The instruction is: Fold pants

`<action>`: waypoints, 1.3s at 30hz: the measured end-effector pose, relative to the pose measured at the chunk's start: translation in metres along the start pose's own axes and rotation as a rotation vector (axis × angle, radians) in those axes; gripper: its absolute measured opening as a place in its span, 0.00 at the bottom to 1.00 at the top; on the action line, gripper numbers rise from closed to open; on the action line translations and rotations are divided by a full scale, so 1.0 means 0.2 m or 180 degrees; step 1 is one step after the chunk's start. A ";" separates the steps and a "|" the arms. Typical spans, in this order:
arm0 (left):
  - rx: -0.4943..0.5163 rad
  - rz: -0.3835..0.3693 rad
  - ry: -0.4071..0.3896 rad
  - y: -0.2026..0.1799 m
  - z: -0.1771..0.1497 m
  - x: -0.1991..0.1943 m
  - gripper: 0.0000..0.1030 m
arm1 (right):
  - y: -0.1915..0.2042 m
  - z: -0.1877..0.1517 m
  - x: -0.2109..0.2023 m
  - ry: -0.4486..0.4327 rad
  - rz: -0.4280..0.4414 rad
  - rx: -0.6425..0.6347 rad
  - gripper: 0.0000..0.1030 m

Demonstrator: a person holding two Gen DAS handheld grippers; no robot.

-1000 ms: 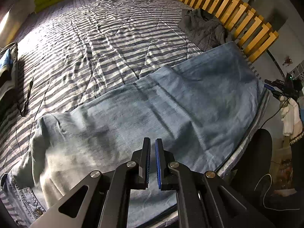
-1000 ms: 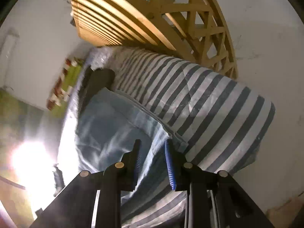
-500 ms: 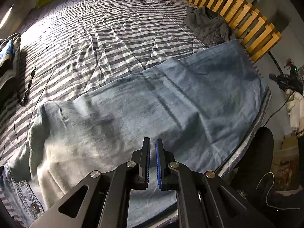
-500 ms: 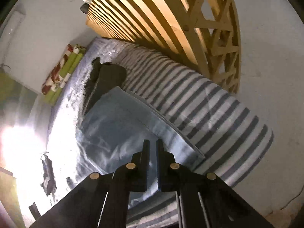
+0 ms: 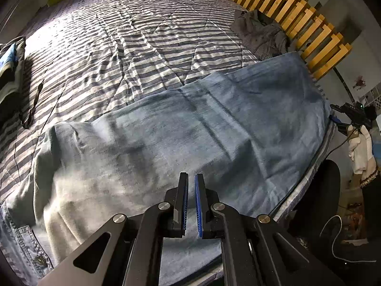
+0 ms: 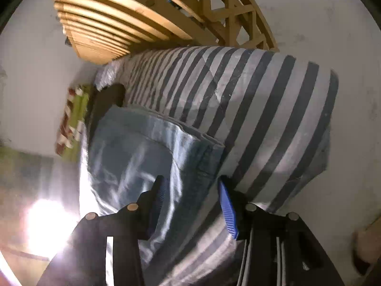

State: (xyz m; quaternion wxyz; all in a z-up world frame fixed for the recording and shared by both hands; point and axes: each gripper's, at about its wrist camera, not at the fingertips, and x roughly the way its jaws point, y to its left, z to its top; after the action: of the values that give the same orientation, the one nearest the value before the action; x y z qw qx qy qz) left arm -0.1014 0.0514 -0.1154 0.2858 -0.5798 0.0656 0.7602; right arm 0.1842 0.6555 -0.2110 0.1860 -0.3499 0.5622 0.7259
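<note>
My left hand-held gripper (image 5: pixel 191 178) hangs over the pants (image 5: pixel 181 138), jaws pressed together with nothing pinched, tips pointing steeply down at the denim. The pants lie flat along the near edge of the bed (image 5: pixel 133 47), legs doubled one on the other and running off to the right toward the wooden slatted frame (image 5: pixel 307 21); waistband and a pocket seam show at near left. Striped bedcover (image 5: pixel 147 35) is wrinkled beyond them. A dark crumpled garment (image 5: pixel 259 33) sits at far right just beside the slats, close to the pant hems. My right hand-held gripper (image 6: pixel 190 186) is at the hem end, jaws spread and just been opening; the folded hem corner (image 6: pixel 204 157) lies between the fingers, pads not pressing it. That view is motion-blurred. From there the striped cover drapes over the bed's corner, right of the denim. A cable (image 5: pixel 33 102) lies on the cover at far left.
</note>
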 end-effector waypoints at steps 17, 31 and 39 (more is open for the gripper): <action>-0.0016 -0.0036 0.0076 0.02 0.01 0.05 0.06 | 0.19 -0.05 -0.11 -0.0536 0.0185 -0.0450 0.06; -0.0241 -0.0355 0.0363 0.14 -0.13 0.26 0.05 | 0.51 -0.16 -0.21 -0.0796 -0.0319 -0.1091 0.05; -0.0433 -0.0340 -0.0181 0.30 -0.22 -0.01 0.06 | 1.28 -0.60 -0.44 -0.0904 0.0394 -0.2017 0.05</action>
State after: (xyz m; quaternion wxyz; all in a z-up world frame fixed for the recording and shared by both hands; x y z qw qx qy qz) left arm -0.0945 -0.0178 -0.1407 0.2877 -0.5787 -0.0254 0.7627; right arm 0.1102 0.4767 0.0126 0.1002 -0.2511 0.2977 0.9156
